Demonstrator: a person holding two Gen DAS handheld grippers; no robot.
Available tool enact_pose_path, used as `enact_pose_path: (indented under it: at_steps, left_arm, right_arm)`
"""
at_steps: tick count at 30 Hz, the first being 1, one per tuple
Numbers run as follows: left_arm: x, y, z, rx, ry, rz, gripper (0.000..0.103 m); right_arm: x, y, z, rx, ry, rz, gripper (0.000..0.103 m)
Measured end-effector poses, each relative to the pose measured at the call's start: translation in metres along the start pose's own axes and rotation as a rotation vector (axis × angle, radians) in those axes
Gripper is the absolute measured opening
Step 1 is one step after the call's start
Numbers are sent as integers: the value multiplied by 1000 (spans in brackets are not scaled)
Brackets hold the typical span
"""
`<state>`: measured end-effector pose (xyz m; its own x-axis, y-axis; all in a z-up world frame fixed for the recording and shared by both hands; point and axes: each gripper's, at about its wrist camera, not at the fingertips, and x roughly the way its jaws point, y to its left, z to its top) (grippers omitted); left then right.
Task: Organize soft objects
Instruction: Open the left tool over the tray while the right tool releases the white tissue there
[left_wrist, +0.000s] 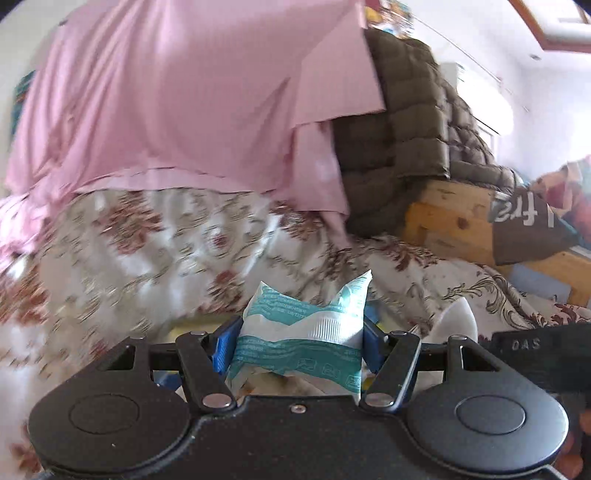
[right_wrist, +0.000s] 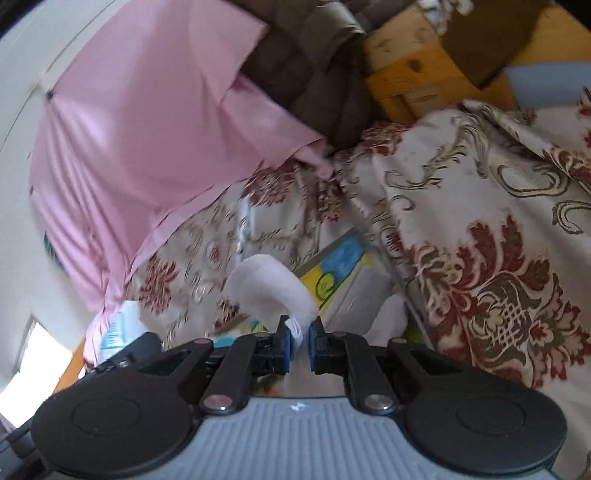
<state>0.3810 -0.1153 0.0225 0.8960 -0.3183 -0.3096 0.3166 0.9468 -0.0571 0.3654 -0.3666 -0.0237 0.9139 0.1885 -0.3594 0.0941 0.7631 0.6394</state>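
Note:
My left gripper (left_wrist: 295, 343) is shut on a soft white and teal plastic packet (left_wrist: 306, 332), whose sides are pressed in by the blue pads. The packet stands upright between the jaws above a floral bed cover (left_wrist: 147, 240). My right gripper (right_wrist: 299, 341) is shut on a white cloth (right_wrist: 266, 284), which curls up and over to the left from the pinched end. That same white cloth (left_wrist: 458, 317) shows at the right of the left wrist view. The teal packet (right_wrist: 118, 328) and part of the left gripper appear at the lower left of the right wrist view.
A pink sheet (left_wrist: 166, 92) hangs over the back of the bed, beside a dark quilted jacket (left_wrist: 413, 122) draped on a wooden frame (left_wrist: 454, 221). A box with a blue and yellow lid (right_wrist: 340, 266) lies among the floral cover (right_wrist: 480, 221). Brown printed cloth (left_wrist: 524, 229) lies at right.

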Motion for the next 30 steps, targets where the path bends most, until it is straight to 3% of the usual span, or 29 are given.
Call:
enact_pose_path:
  at_steps: [6, 11, 16, 21, 30]
  left_arm:
    - [61, -24, 19, 18, 90, -35, 67]
    - [88, -33, 14, 74, 161, -16, 67]
    - [98, -45, 8, 137, 219, 7, 70]
    - [104, -57, 0, 243, 269, 33, 74]
    - [103, -57, -6, 261, 311, 33, 82]
  right_arm:
    - [24, -21, 5, 30, 33, -38, 11]
    - [32, -31, 4, 56, 60, -63, 15]
    - [29, -28, 4, 36, 71, -70, 23]
    - [25, -27, 5, 24, 74, -65, 39]
    - [17, -31, 8, 42, 54, -16, 55]
